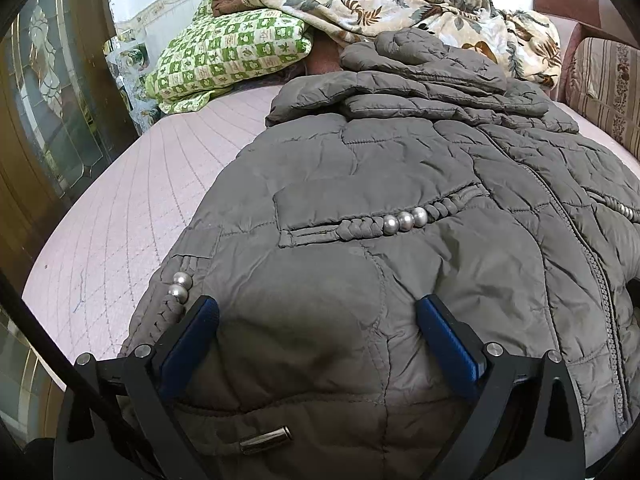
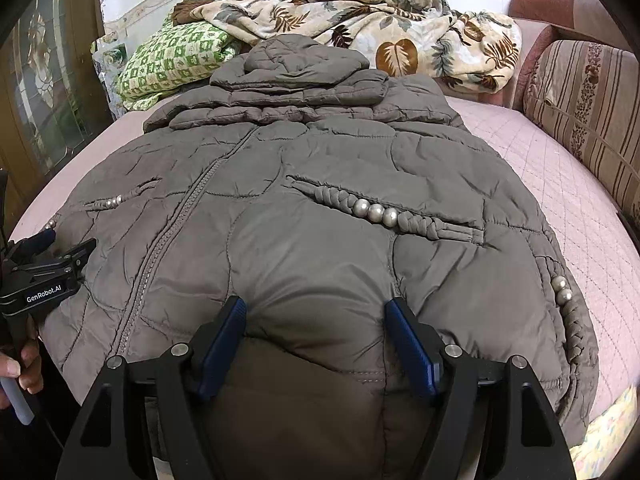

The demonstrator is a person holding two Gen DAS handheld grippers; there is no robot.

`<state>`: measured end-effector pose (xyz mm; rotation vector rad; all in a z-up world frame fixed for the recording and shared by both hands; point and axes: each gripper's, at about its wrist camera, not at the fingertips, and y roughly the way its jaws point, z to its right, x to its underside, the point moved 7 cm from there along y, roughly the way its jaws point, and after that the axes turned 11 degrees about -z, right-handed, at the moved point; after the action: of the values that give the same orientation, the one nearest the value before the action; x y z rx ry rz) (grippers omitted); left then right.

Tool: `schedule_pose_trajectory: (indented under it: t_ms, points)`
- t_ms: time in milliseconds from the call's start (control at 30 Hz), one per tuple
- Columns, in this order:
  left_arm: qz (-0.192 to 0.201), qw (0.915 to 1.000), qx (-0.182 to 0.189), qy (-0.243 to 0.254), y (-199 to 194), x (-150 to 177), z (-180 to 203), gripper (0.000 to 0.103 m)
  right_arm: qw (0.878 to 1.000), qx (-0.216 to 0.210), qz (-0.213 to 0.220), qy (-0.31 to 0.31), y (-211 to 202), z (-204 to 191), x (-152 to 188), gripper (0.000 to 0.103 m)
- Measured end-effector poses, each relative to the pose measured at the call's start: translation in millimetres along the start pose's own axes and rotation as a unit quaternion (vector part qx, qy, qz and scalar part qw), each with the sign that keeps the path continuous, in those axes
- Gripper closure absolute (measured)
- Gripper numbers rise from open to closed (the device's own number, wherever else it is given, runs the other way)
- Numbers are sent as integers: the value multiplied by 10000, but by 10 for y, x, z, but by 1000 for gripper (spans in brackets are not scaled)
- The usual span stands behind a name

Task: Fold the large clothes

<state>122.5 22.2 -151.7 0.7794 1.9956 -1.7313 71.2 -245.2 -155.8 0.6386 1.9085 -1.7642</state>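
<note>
Left gripper (image 1: 318, 312): jaws spread wide over the hem of the grey quilted jacket (image 1: 400, 220), padding bulging between the blue pads, which do not visibly clamp it. Right gripper (image 2: 316, 314): jaws apart, likewise straddling a puffed hem section without a confirmed grip. The jacket lies front-up and zipped on the pink quilted bed cover (image 2: 560, 184), hood (image 2: 300, 58) at the far end, pearl-trimmed pockets (image 2: 376, 212) closed. Beyond the hood lie a green checked pillow (image 1: 228, 56) and a leaf-print blanket (image 2: 400, 28). No containers observed. A striped sofa cushion (image 2: 588, 100) borders the right.
</note>
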Motion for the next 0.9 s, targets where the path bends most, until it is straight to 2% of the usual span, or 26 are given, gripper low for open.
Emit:
schedule_pose_trajectory:
  t_ms: [900]
  points:
    - [-35, 9999, 100, -72, 13, 23, -16, 2, 10000, -84, 13, -16, -6, -12, 0, 22]
